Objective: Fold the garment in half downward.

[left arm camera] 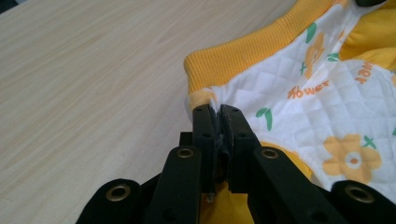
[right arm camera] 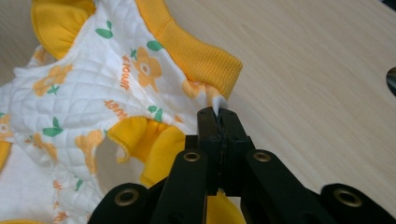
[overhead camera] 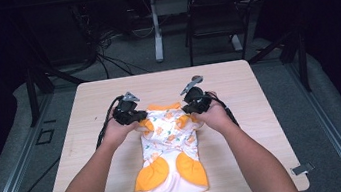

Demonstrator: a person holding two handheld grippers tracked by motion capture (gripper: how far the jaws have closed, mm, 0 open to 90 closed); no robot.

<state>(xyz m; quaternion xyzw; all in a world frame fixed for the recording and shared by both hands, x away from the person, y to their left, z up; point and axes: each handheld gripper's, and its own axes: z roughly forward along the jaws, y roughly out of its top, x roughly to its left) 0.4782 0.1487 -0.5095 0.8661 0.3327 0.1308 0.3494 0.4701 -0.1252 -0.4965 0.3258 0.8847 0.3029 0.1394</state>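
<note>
While it lies flat mid-table [overhead camera: 82, 95], we pinch a small flowered garment [overhead camera: 170, 149].
Our left gripper [overhead camera: 137, 116] and right gripper [overhead camera: 186, 108] each clamp a shoulder beside its orange collar [overhead camera: 164, 107].

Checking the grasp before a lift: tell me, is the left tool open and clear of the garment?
No, the left tool is shut on the garment, pinching its white quilted edge beside the orange collar.

White-and-orange flowered baby garment [overhead camera: 170, 149] lies flat (shoulders pinched) on table.
</note>
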